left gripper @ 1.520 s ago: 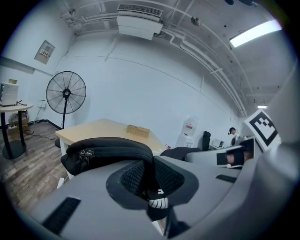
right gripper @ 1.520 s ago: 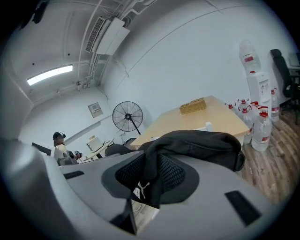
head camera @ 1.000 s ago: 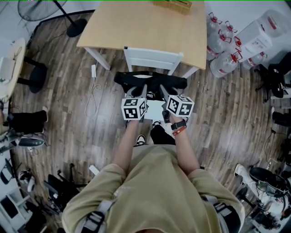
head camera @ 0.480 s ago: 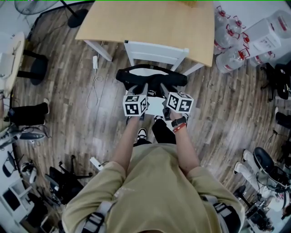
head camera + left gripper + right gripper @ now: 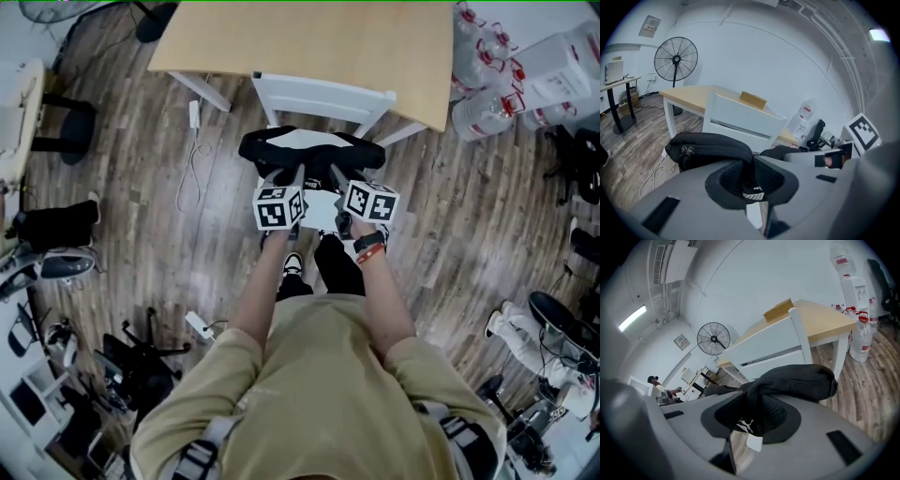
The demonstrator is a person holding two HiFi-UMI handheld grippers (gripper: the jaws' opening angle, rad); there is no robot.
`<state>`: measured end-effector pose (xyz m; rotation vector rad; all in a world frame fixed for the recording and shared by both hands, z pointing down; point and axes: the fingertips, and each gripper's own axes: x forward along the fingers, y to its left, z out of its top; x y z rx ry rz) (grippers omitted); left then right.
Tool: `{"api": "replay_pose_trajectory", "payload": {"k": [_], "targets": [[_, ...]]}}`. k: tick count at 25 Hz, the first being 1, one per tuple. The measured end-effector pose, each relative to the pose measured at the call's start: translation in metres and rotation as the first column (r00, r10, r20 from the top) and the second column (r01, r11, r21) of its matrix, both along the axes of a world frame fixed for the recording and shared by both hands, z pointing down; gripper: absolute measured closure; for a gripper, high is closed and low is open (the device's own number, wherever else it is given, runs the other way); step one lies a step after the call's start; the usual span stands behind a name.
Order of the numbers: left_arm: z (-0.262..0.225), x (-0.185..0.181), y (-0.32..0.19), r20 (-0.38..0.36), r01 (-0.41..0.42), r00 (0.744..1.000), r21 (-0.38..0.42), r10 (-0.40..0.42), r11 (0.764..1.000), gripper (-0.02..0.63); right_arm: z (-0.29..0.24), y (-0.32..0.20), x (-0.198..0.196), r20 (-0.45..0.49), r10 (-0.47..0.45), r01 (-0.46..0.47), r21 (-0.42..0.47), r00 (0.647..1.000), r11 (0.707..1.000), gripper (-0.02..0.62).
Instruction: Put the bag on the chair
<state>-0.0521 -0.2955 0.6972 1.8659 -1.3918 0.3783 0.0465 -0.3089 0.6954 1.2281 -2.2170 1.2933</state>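
Your left hand-held gripper (image 5: 752,180) and right hand-held gripper (image 5: 752,416) both clamp the black bag (image 5: 258,150) over the white chair (image 5: 319,94).

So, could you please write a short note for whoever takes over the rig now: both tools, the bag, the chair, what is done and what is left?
Left tool: shut on a fold of the black fabric bag.
Right tool: shut on another fold of the same bag.
Bag: held by both tools over the seat of the white wooden chair, in front of its backrest. I cannot tell whether it rests on the seat.
Done: bag brought to the chair.
Left: settle it on the seat, open both tools, withdraw.
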Motion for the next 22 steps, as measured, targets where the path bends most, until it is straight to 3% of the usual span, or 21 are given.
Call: {"api": "replay_pose_trajectory", "payload": {"k": [22], "targets": [[0.116, -0.009, -0.012, -0.003, 0.003, 1.0, -0.187, -0.004, 0.982, 0.546, 0.116, -0.011, -0.005, -0.01, -0.004, 0.002, -0.2, 1.0, 0.98, 0.48]]}}
